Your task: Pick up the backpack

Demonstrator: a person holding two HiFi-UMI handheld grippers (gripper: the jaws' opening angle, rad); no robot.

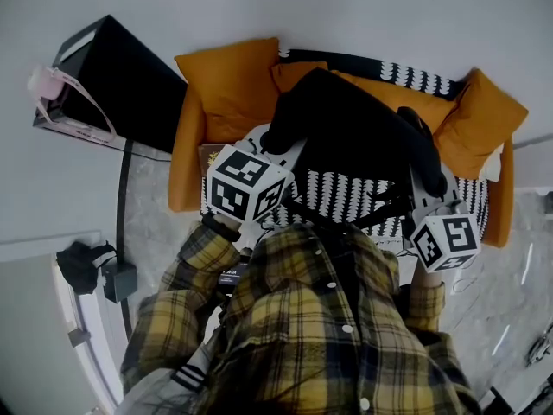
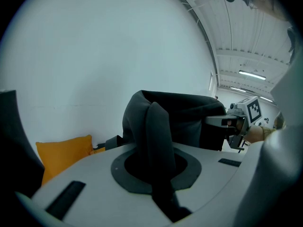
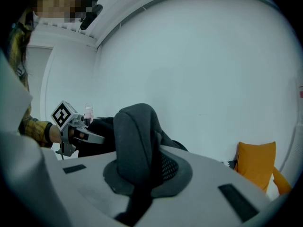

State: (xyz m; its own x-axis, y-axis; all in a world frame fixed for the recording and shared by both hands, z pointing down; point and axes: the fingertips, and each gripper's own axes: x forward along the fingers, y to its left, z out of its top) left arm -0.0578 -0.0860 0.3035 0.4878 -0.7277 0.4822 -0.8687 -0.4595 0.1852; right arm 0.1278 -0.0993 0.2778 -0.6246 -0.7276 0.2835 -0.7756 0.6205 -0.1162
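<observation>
The black backpack [image 1: 354, 128] sits between the 2 grippers, right in front of the person and over the orange couch [image 1: 184, 175]. The left gripper [image 2: 158, 150] is clamped tight on a fold of its black fabric, and the right gripper [image 3: 137, 174] is pinched on a padded strap. A black-and-white patterned blanket [image 1: 346, 193] is spread under it. Can't tell if the bag touches the seat.

Orange sofa [image 1: 186, 171] down below both grippers. Black-and-white patterned cover [image 1: 346, 193] spread over seat, right under left gripper [image 1: 259, 158] and right gripper [image 1: 429, 193]. Big orange cushion [image 1: 233, 85] on sofa just beyond left gripper. Second orange cushion [image 1: 488, 119] out past right gripper, at sofa's end. Same pattern runs along backrest top.
</observation>
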